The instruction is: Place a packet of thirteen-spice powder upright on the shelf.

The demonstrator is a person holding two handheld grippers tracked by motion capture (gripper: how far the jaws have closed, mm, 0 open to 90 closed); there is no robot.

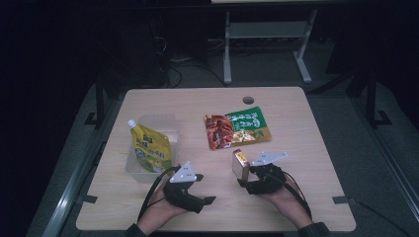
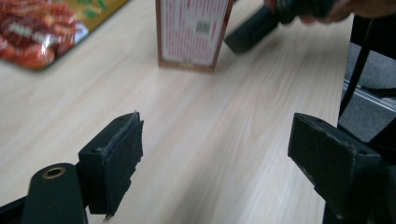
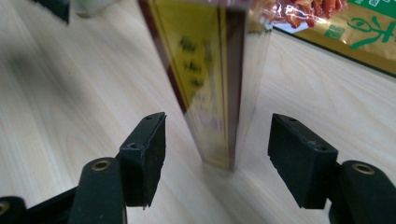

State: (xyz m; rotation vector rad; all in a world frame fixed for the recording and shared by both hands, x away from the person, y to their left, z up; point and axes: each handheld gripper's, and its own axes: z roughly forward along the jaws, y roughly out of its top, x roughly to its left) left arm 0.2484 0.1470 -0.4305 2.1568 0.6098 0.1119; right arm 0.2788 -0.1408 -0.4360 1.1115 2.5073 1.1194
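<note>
Standing box [image 3: 215, 84] between parted right tool [image 3: 217, 158] jaws, seemingly untouched.

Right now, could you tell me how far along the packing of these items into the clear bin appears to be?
Done: the yellow spout pouch already stands in the clear bin. In hand: the small box stands upright on the table between the right tongs, whose open pads sit apart from it. The left tongs are open and empty. Left, probably: the box and the flat snack packet, both outside the bin.
</note>
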